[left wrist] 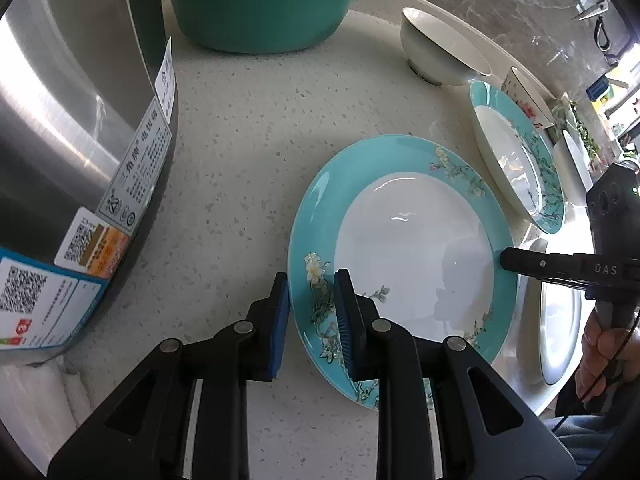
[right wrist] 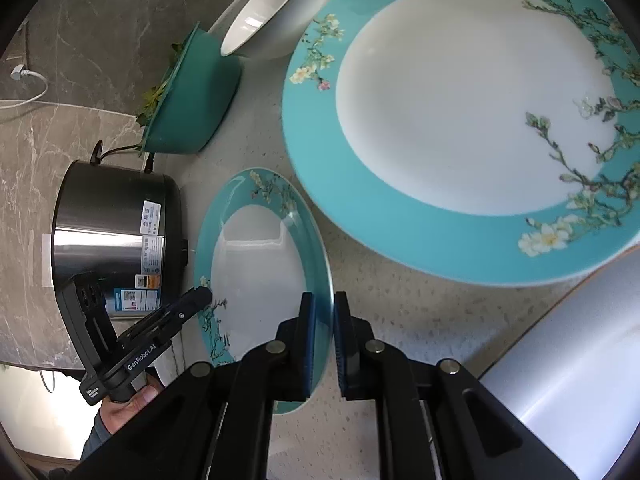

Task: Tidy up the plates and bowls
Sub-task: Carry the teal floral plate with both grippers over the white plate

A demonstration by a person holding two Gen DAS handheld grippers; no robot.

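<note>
A pale speckled countertop (left wrist: 240, 152) runs under a grey marbled wall (left wrist: 500, 4). At the far left stands a steel rice cooker (left wrist: 72, 128) with printed labels on its side, and behind it a green basin (left wrist: 256, 12) of leafy greens.

Just right of the cooker, the left gripper (left wrist: 311, 320) points steeply down, its blue pads closed narrow on the near-left rim of a teal-rimmed plate (left wrist: 412, 252) (white centre, blossom branches on the band); one pad sits above the rim and one below. In the right wrist view the same gripper (right wrist: 202, 294) shows at that plate's (right wrist: 260, 272) far edge, with a hand (right wrist: 128, 400) on its handle.

On the opposite side the right gripper (right wrist: 323, 340) pinches the plate's rim between nearly closed pads; from the left wrist view its black finger tip (left wrist: 510, 260) touches the right edge, a hand (left wrist: 600, 356) below it.

Farther right lies a second teal-rimmed plate (left wrist: 520, 160), apart from the first, and it fills the upper right of the right wrist view (right wrist: 460, 120). Behind them stands a white bowl (left wrist: 440, 48), then a patterned bowl (left wrist: 528, 100). A plain white plate (left wrist: 556, 320) sits at the counter's right edge.
</note>
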